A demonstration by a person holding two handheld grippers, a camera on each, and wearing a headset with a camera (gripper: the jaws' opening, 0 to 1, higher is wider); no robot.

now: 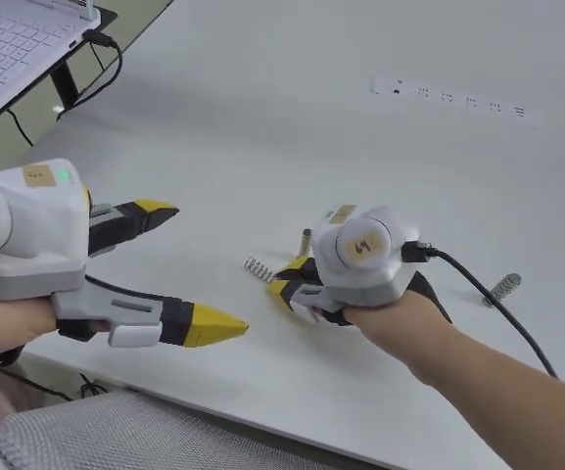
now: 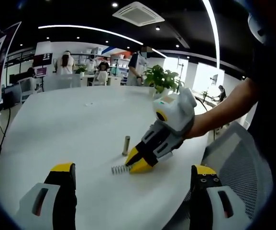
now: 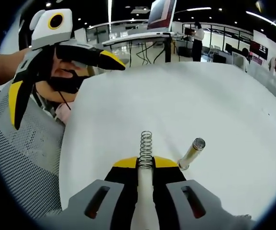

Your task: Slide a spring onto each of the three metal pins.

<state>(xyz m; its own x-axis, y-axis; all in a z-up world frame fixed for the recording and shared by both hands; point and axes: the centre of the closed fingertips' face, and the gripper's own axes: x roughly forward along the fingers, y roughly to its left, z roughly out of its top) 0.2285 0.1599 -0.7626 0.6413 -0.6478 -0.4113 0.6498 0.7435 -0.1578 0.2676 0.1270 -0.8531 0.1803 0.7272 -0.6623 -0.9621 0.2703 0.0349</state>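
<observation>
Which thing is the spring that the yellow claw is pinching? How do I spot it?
Look at the big white table, then at the right gripper low over it. Sticking out from its shut yellow jaws is the spring, a thin wire coil lying flat, unlike the smooth metal pin standing beside it.
</observation>
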